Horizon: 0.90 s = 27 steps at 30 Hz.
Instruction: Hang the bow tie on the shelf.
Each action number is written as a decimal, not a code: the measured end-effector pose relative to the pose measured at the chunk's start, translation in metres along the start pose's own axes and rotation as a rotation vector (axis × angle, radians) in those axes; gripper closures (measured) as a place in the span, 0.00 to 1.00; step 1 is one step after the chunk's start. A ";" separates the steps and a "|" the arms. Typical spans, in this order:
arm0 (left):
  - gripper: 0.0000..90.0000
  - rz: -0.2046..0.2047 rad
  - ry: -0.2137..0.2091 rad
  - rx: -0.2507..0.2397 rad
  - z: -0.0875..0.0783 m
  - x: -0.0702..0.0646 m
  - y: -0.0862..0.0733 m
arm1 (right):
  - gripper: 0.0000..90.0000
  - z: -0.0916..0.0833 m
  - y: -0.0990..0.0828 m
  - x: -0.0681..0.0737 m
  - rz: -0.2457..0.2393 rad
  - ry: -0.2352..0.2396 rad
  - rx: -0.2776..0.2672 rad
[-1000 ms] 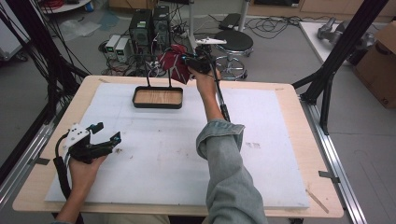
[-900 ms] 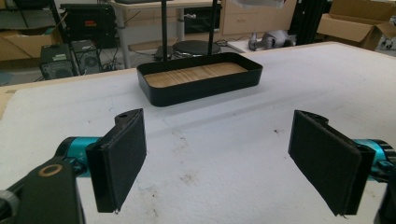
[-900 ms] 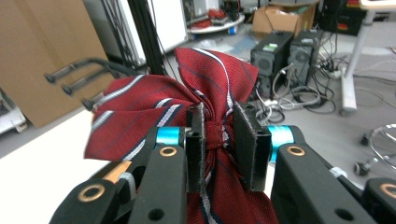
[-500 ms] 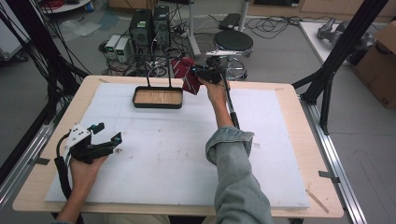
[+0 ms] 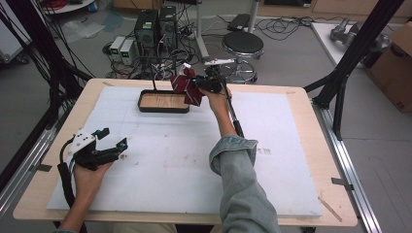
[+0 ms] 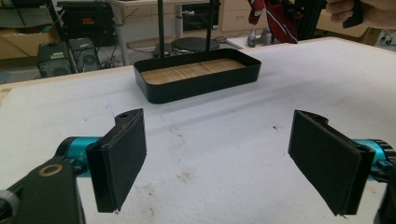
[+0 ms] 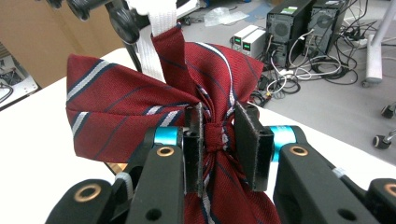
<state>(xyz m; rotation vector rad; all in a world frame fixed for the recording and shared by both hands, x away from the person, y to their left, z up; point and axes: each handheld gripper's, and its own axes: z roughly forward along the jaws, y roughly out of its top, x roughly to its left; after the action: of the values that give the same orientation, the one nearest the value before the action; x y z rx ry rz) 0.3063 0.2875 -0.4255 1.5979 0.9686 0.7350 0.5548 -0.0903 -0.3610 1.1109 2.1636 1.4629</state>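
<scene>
A dark red bow tie (image 5: 186,88) with navy and white stripes hangs just above the right end of a black tray (image 5: 163,110) with a wooden floor. My right gripper (image 5: 201,85) is shut on the tie's centre knot. In the right gripper view the pads pinch the knot of the bow tie (image 7: 126,112) within my right gripper (image 7: 219,135), and a white strap (image 7: 161,18) runs up from it. My left gripper (image 5: 114,137) rests open on the white mat at the near left. The left gripper view has the left gripper (image 6: 229,158) with wide, empty jaws facing the tray (image 6: 201,86).
A white foam mat (image 5: 291,160) covers the wooden table (image 5: 301,97). Two thin black posts (image 6: 160,28) rise behind the tray. Computers (image 5: 155,26), cables and a stool (image 5: 242,46) stand past the far edge. Black frame struts (image 5: 347,73) flank the table.
My right hand has come down and drifted slightly right with the bow tie, ending lower beside the tray's right end. The left gripper has stayed put.
</scene>
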 end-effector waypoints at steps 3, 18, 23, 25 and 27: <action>0.22 0.003 -0.002 0.001 0.000 0.000 0.000 | 0.81 0.004 -0.002 0.001 0.010 -0.002 -0.009; 0.22 -0.002 0.000 -0.003 0.000 0.000 0.000 | 0.76 0.010 -0.004 0.007 0.010 -0.015 -0.025; 0.22 0.001 0.000 -0.001 0.000 0.000 0.000 | 0.65 0.004 -0.001 0.006 0.000 -0.017 -0.027; 0.22 0.000 0.000 0.000 0.000 0.000 0.000 | 0.59 0.001 0.001 0.006 0.005 -0.021 -0.029; 0.22 0.002 -0.001 -0.001 0.000 0.000 0.000 | 0.56 -0.004 0.004 0.006 0.004 -0.022 -0.032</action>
<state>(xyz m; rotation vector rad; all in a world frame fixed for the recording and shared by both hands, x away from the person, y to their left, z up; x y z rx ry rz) 0.3063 0.2872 -0.4258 1.5981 0.9657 0.7361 0.5502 -0.0878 -0.3550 1.1155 2.1167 1.4755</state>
